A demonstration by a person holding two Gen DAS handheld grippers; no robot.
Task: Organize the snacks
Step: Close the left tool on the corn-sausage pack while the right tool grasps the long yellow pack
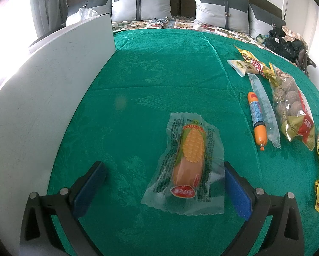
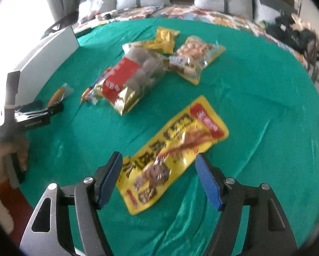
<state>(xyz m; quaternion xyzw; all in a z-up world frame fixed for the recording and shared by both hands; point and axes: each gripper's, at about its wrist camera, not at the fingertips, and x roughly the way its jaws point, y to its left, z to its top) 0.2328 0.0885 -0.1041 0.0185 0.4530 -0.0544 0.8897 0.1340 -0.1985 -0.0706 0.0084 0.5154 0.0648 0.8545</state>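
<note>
The left gripper [image 1: 163, 183] hangs with its jaws spread wide over the green cloth [image 1: 159, 68], holding nothing. Between its blue pads [image 1: 237, 194] lies the corn sausage packet [image 1: 187, 164], lengthwise to the fingers and nearer the right-hand pad, which seems to brush the film edge. The packet sits toward the near edge of the cloth, with the white box [image 1: 52, 89] standing along the left edge.

The right gripper [image 2: 159, 179] is likewise open and empty, straddling the near end of the yellow snack pouch [image 2: 172, 151], which lies flat and slanted toward the near edge. Further in lie the meatball bag [image 2: 129, 79] and the clear bag of pale balls [image 2: 196, 55], close together.

The corn sausage packet is probably light: a firm, rounded core inside thin, slick film with loose margins. A pinch across the core's middle should hold best; the film edge alone would likely slip or crumple. The yellow snack pouch looks flat, floppy and glossy, so it would sag if taken by one end; gripping across its width near a sealed edge seems safer.
</note>
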